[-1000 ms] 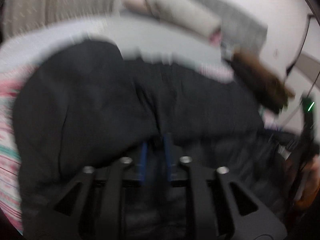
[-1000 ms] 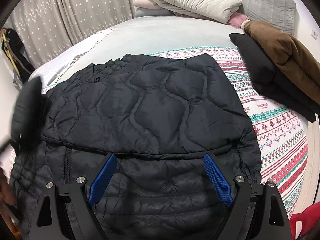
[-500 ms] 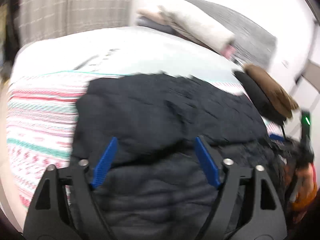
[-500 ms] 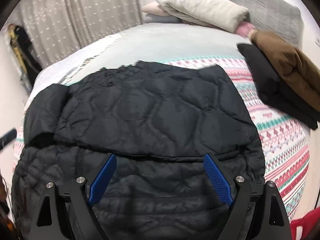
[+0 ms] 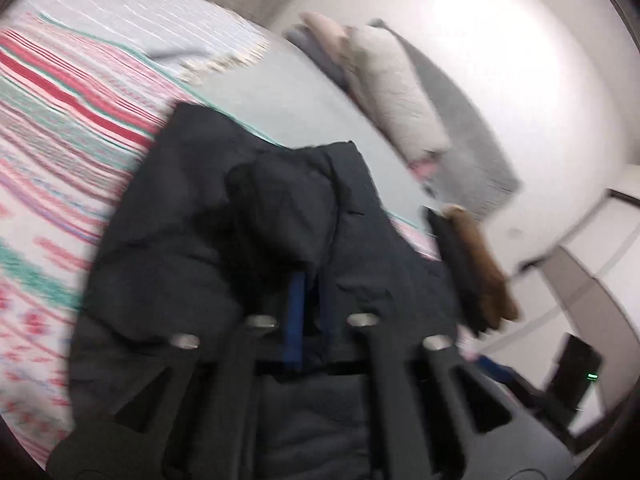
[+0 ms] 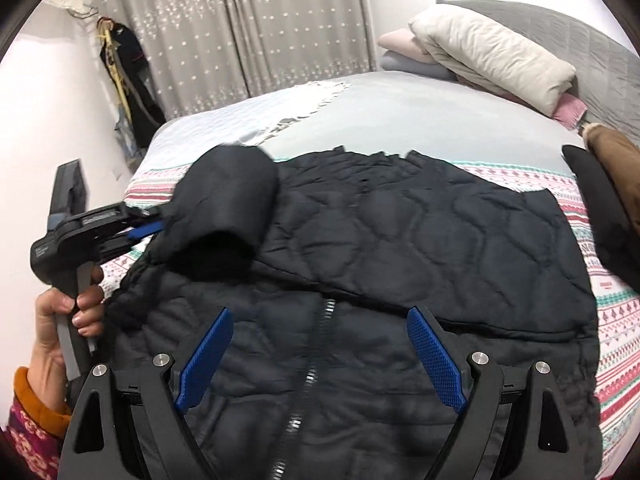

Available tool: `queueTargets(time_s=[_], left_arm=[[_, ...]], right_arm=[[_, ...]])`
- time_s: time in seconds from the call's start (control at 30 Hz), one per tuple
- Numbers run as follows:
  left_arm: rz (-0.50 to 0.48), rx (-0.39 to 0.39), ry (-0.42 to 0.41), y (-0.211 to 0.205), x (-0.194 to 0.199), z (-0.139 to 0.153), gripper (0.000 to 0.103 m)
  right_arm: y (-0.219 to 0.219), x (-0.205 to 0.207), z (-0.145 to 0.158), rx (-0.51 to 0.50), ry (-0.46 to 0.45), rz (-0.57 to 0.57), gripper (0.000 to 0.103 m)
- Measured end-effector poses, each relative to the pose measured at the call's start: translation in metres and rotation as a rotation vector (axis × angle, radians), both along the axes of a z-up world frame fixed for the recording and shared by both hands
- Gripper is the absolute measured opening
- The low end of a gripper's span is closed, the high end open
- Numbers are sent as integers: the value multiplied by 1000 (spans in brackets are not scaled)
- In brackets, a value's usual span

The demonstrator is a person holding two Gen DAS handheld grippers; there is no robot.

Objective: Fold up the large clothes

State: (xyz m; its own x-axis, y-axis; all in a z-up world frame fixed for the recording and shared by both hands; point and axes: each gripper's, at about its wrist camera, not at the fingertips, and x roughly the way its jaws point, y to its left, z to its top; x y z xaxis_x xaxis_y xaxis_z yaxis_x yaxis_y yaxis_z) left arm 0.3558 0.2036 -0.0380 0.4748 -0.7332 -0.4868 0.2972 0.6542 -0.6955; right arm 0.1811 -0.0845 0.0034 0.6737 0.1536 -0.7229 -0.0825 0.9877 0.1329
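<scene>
A black quilted jacket (image 6: pixel 420 248) lies on the bed with its zipper (image 6: pixel 316 344) toward me and one side folded over. My left gripper (image 5: pixel 310 284) is shut on the jacket's sleeve (image 5: pixel 276 216), holding it raised over the jacket body. From the right wrist view the left gripper (image 6: pixel 148 228) pinches the sleeve (image 6: pixel 228 200) near its cuff at the jacket's left side. My right gripper (image 6: pixel 320 344) is open and empty, hovering over the jacket's lower front near the zipper.
The patterned red, green and white blanket (image 6: pixel 624 312) covers the bed. Pillows (image 6: pixel 488 48) are stacked at the headboard. Folded black and brown clothes (image 6: pixel 612 184) lie at the right. Curtains (image 6: pixel 256 28) hang behind; dark items (image 6: pixel 128 80) hang on the left wall.
My left gripper was open half a second ago; it has shut on the sleeve and lifted it over the jacket. My right gripper stayed open above the jacket front.
</scene>
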Motion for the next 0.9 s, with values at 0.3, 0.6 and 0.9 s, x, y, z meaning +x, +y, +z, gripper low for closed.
queueTargets(time_s=[0.3, 0.6, 0.9], left_arm=[[-230, -129, -210, -31, -40, 60, 58], [127, -1, -16, 37, -7, 25, 65], [158, 243, 130, 28, 6, -15, 65]], right_arm=[[29, 8, 12, 48, -14, 36, 90], [55, 35, -1, -81, 5, 39, 90], [115, 108, -47, -407, 29, 35, 89]])
